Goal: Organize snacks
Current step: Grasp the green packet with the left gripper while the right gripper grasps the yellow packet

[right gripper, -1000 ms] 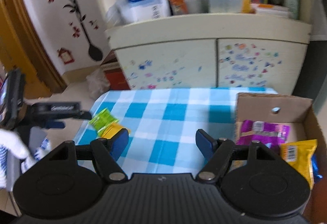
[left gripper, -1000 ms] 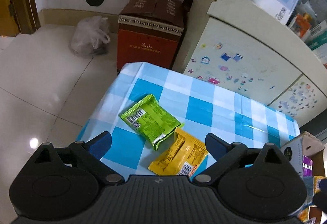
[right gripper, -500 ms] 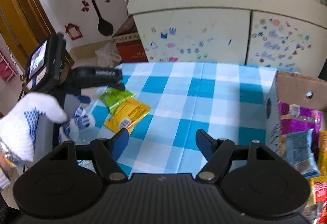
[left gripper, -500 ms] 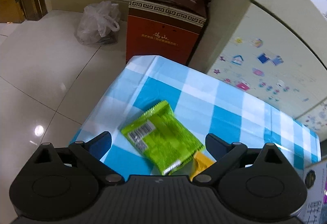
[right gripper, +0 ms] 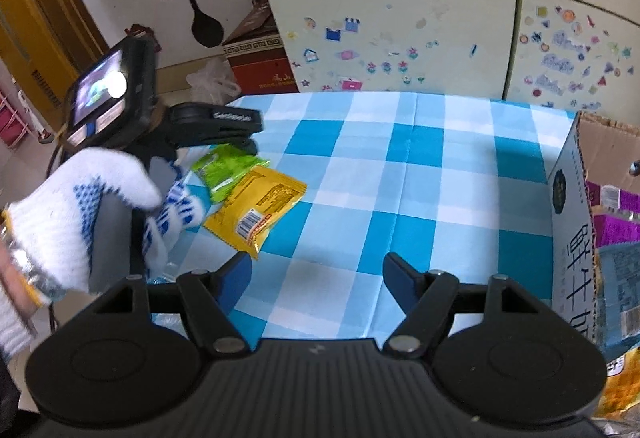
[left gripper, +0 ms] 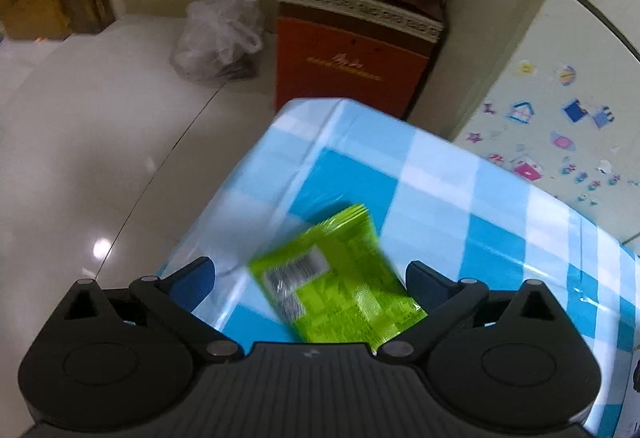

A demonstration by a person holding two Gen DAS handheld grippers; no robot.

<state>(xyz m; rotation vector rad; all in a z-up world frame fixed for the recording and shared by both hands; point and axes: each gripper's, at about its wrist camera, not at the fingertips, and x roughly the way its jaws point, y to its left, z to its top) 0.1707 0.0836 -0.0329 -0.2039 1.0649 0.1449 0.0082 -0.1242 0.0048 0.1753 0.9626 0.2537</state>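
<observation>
A blue checked tablecloth (right gripper: 404, 178) fills mid-frame, a cardboard box (right gripper: 572, 222) of snacks at its right edge. At left, the left gripper (left gripper: 308, 274), jaws just widened, straddles the green packet (left gripper: 340, 298) untouched; the right gripper (right gripper: 316, 278) hangs released, empty.

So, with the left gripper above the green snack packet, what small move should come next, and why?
Probably lower the left gripper a little further and close it on the green snack packet. Its jaws have just been opening and stand wide, with the packet lying between them on the checkered tablecloth, not yet pinched.
</observation>
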